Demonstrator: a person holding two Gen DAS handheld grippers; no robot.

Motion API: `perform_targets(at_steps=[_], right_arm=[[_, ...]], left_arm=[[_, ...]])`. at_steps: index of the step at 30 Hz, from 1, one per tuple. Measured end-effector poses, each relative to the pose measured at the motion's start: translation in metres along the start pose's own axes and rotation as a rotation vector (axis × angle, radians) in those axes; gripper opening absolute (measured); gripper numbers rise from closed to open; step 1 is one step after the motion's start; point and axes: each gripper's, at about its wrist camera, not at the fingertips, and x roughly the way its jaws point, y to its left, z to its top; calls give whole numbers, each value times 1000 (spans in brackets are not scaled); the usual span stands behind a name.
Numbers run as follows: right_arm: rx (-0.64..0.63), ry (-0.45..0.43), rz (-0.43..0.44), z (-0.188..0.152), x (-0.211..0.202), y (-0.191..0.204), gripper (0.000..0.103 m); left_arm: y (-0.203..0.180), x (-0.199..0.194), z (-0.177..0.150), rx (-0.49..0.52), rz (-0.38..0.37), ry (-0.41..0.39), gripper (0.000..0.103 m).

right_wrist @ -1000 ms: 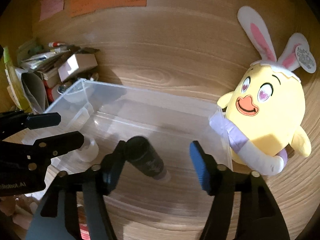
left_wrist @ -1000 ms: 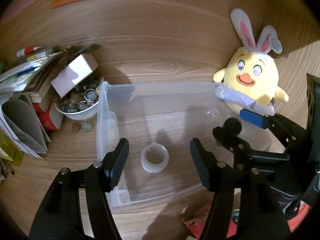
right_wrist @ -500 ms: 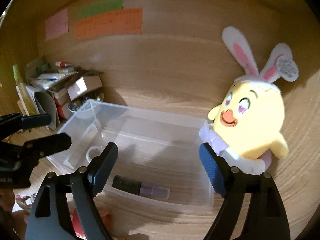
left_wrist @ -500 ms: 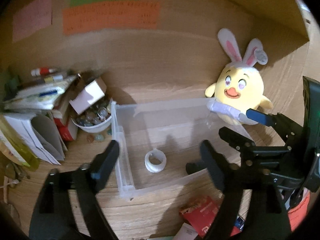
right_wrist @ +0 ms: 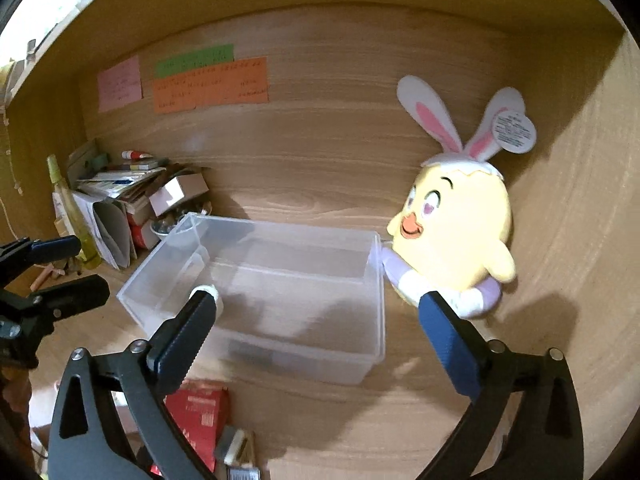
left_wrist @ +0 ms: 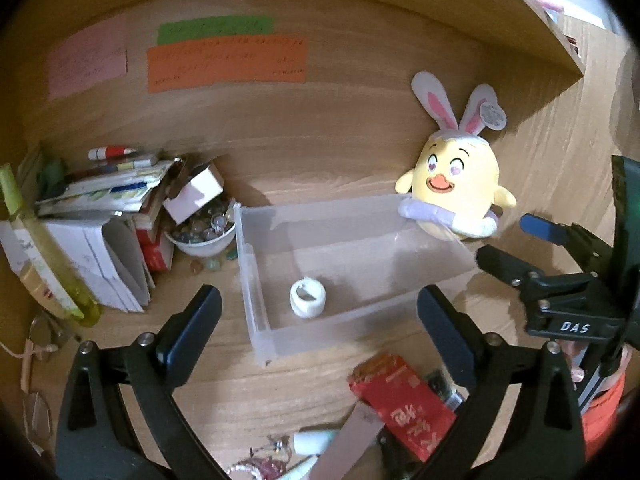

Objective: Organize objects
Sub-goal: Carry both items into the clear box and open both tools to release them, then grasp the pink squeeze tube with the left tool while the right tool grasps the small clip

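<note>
**Both tongs spread wide above the clear bin**

The left tongs [left_wrist: 318,312] hang over the wooden tabletop [left_wrist: 224,368] with their jaws opening and nothing clamped between them. Ahead of them, slightly to the right, sits the clear plastic bin [left_wrist: 256,300]; a white tape roll [left_wrist: 307,297] lies on its floor, beyond the gap between the jaws.

The right tongs [right_wrist: 316,320] are likewise opening and grip nothing. The same bin [right_wrist: 376,280] lies straight ahead and below them, and a dark tube [right_wrist: 256,350] rests blurred along its near wall, between and beneath the two pads. The white roll peeks out just past the left pad.

To the right of both tongs, a yellow chick plush [right_wrist: 456,232] with bunny ears leans against the bin's far right corner. Far to the left of the left tongs stands a stack of books and papers [left_wrist: 100,208], with a white bowl of marbles [left_wrist: 202,232] just beside the bin's left wall. A red packet [left_wrist: 400,400] lies on the tabletop under the left tongs' right jaw, on the near side of the bin.
</note>
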Motion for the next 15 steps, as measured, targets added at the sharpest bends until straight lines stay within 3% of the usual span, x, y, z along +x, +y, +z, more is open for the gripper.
perform_targets(at_steps=[15], right_arm=[[20, 64, 4, -50, -13, 2, 102]], left_arm=[[18, 1, -52, -13, 12, 122, 99]])
